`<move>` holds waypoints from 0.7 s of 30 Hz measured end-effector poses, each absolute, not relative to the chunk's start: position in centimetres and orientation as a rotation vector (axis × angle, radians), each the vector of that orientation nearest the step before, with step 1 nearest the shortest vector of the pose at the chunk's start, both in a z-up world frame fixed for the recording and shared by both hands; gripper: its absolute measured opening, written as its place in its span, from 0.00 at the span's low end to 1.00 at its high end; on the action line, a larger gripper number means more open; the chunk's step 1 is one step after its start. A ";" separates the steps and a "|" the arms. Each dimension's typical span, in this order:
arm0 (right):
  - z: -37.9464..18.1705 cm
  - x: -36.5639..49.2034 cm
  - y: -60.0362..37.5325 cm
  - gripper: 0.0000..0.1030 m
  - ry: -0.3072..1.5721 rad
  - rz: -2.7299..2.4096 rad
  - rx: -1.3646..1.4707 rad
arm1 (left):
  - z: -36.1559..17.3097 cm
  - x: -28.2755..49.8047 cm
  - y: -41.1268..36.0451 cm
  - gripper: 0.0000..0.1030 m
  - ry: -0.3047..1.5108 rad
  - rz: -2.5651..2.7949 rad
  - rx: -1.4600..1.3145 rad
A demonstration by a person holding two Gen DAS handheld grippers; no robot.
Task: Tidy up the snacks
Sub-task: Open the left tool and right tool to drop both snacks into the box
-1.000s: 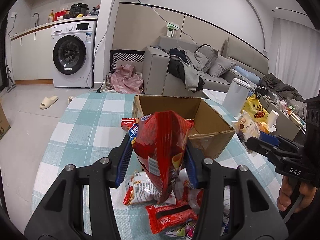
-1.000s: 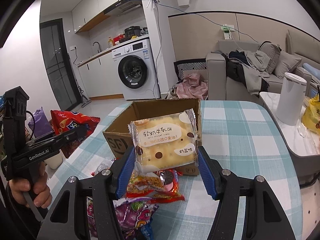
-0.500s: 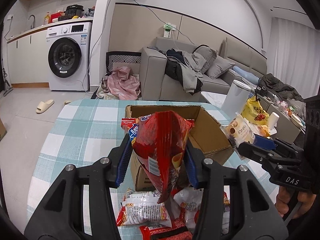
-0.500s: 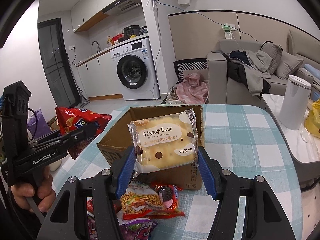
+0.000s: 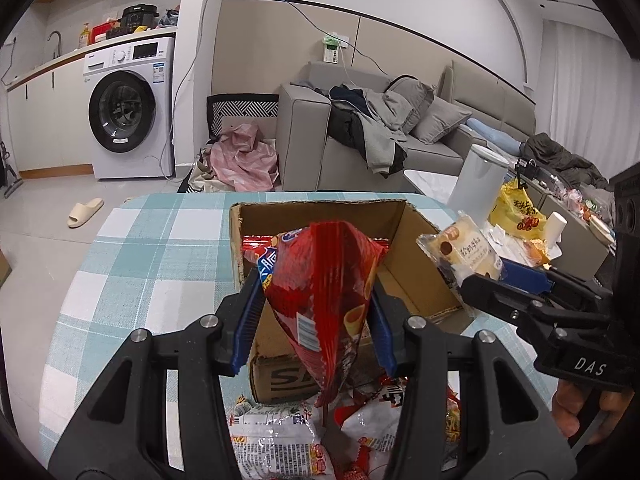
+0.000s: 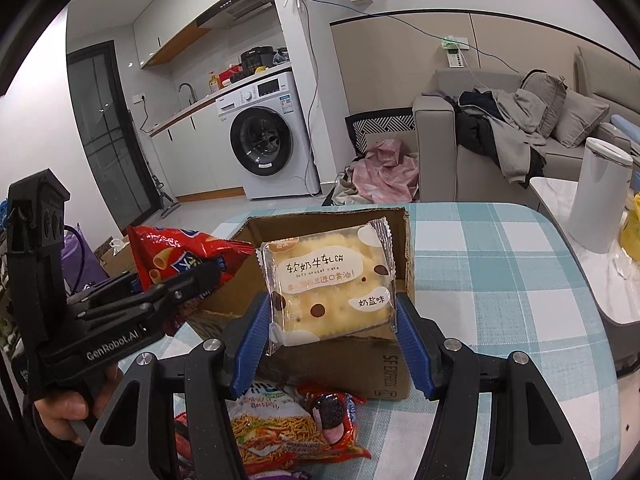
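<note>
Both grippers are loaded and both are closing on the same target. The left gripper (image 5: 316, 304) has its blue pads clamped on a red chip bag (image 5: 320, 300), held upright and pinched at mid-body, its lower tail dangling free. Dead ahead at twelve o'clock sits the open cardboard box (image 5: 416, 280) on the checked tablecloth (image 5: 160, 248), a red packet already lying at its far wall.

Over on the right, the right gripper (image 6: 332, 316) squeezes a yellow nougat-cake packet (image 6: 328, 284) flat between its pads, the box (image 6: 396, 364) just behind it. The left tool shows at nine o'clock there, chip bag leading.

A loose pile of snack packets (image 5: 280, 440) lies on the near side of the box, at six o'clock under both tools.

How to finish well, by the look of it: two hands, one opening, so stagger them. Carry the chip bag fully past the near wall before letting go, or that hanging tail may catch the rim. Lower, then release; a squeezed puffed bag can spring sideways. The cake packet is flat and light; it should drop in beside it toward the two o'clock corner.
</note>
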State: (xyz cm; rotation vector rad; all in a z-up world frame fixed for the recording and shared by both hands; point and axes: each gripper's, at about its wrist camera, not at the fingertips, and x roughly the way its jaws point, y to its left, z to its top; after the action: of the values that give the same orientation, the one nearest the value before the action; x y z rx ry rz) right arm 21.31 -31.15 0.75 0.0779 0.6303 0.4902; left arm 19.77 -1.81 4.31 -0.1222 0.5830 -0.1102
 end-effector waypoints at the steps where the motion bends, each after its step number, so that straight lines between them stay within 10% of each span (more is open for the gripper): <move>1: 0.7 21.5 -31.1 0.60 0.630 0.490 0.078 | 4.2 19.9 -2.0 0.44 0.584 -0.110 -0.115; 21: -1.6 22.7 -30.4 0.60 0.706 0.482 0.089 | 1.2 21.3 -2.2 0.38 0.626 -0.087 -0.011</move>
State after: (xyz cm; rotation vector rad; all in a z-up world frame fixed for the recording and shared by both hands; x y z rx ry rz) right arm 22.71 -30.41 -1.58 0.0893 0.7057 0.4820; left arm 21.31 -2.21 1.24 -0.0113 0.6260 -0.0866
